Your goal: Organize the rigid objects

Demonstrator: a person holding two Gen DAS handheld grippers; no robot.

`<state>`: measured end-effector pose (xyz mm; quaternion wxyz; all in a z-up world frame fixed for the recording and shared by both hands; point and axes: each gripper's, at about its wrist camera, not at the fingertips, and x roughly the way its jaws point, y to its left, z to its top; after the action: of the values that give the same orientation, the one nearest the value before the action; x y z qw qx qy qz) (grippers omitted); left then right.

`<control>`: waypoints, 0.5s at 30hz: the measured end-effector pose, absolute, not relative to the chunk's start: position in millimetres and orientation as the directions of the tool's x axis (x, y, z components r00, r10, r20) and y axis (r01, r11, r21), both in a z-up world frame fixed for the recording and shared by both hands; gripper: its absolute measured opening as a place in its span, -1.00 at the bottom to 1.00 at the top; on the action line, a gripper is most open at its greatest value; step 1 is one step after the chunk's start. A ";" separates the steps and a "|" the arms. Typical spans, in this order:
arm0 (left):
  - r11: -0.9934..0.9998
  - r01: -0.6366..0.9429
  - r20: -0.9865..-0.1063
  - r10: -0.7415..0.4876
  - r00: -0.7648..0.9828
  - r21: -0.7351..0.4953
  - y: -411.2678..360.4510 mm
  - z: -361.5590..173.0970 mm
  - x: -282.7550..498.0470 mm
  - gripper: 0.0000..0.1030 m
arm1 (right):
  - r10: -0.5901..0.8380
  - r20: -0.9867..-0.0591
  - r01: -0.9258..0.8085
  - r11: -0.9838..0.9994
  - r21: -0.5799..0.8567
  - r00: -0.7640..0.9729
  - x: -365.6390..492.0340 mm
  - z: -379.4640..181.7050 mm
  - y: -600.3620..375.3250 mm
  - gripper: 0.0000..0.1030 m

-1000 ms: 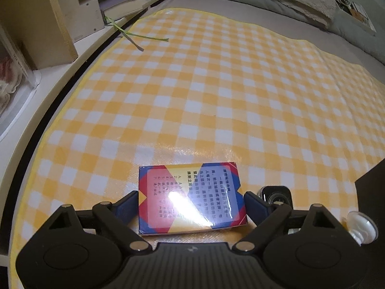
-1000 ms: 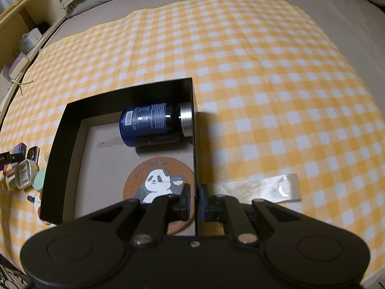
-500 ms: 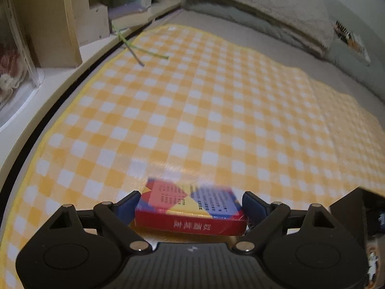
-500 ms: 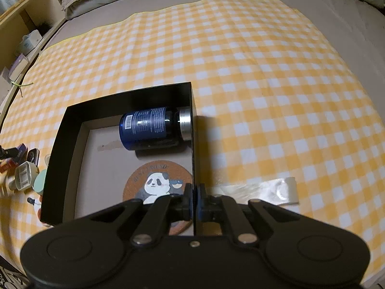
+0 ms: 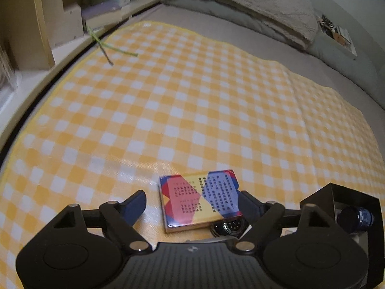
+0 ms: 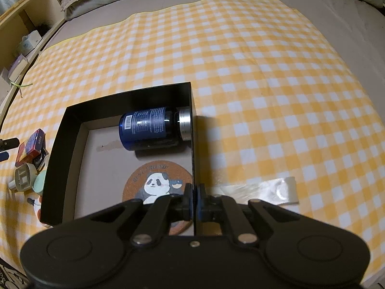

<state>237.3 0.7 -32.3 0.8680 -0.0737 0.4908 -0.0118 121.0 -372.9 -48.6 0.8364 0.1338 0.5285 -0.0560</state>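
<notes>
Left wrist view: the left hand-held gripper [image 5: 191, 203] is spread wide, holding nothing. The card box [image 5: 200, 201] lies between its fingers, nearer the right one, flat on the checked cloth [image 5: 192, 96]; red, blue and yellow, long axis running away from the camera.

Right wrist view: the right hand-held gripper [image 6: 194, 198] is pinched on the black box [image 6: 63, 130] wall. Inside, the blue bottle [image 6: 149, 127] lies sideways, cap rightward, beside the panda coaster [image 6: 154, 183].

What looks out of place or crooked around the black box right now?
The card pack sits tilted, one end propped on a small round item instead of flat on the cloth. A clear plastic strip lies loose beside the black box.
</notes>
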 end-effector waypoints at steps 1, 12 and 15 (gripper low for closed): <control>0.986 -0.067 -0.855 -0.098 0.509 -0.153 0.0 -34.2 239.1 0.79 | 0.047 -0.899 0.236 0.958 0.164 0.435 120.9 -48.7 -372.9 -0.92; 0.985 -0.146 -0.888 -0.012 0.460 -0.089 -25.5 -56.5 268.1 0.88 | 0.046 -0.901 0.236 0.958 0.162 0.430 122.3 -49.0 -373.7 -0.92; 0.990 -0.137 -0.894 0.023 0.448 -0.044 -33.6 -64.1 271.0 0.88 | 0.048 -0.902 0.238 0.957 0.165 0.430 122.6 -49.2 -373.6 -0.91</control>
<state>271.0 -33.6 -64.1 0.8490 -0.0547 0.5234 0.0472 122.6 -373.6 -49.2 0.8346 0.1347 0.5311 -0.0567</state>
